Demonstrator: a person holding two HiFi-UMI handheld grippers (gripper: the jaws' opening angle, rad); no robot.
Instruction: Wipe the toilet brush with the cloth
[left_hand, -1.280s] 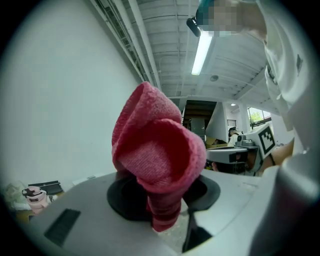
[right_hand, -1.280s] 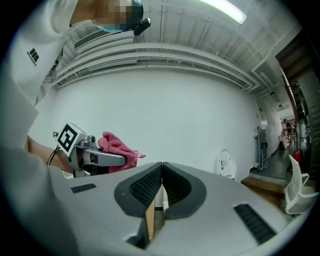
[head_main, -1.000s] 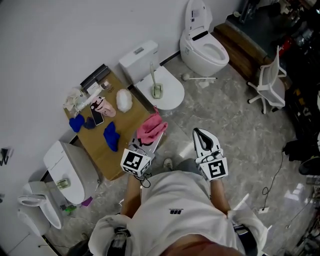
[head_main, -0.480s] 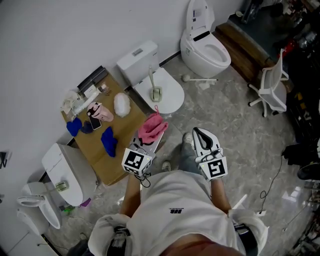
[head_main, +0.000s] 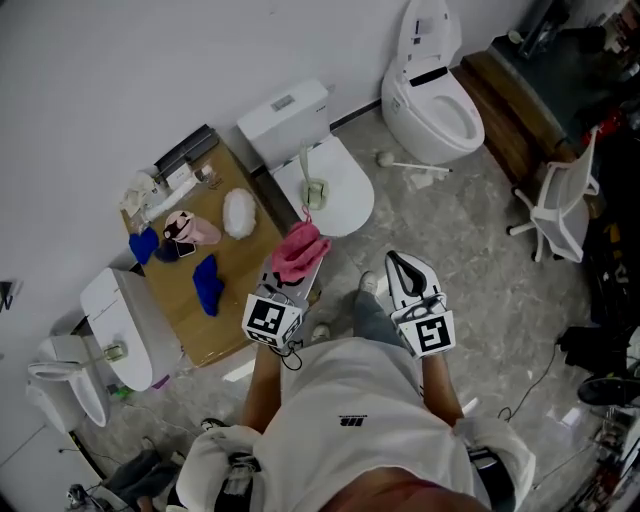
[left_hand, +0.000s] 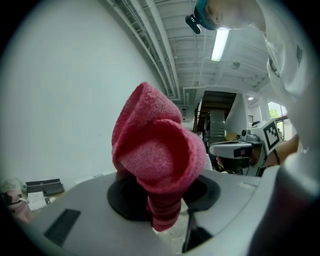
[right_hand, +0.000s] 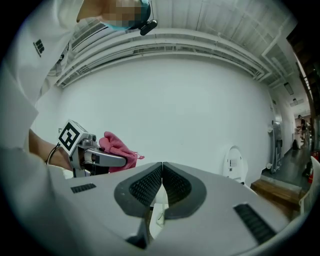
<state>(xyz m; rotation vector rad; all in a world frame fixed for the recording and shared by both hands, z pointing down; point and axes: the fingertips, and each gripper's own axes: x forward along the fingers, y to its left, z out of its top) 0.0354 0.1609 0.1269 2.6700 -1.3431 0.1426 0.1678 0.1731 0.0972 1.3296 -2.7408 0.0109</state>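
Cloth (head_main: 298, 250), pink, sits clamped in the left gripper (head_main: 299, 274); the right gripper (head_main: 397, 263) is pressed closed, empty. The toilet brush (head_main: 312, 180) lies on the toilet lid (head_main: 347, 197), just up-frame of the cloth, handle running up-frame. The left gripper is nearer.

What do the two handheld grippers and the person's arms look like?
The left gripper and right gripper are pale grey moulded shells with black pads on the jaws. Each carries a white cube printed with black square markers. A thin black cable loops by the left wrist. The person wears a white top with a small black logo.
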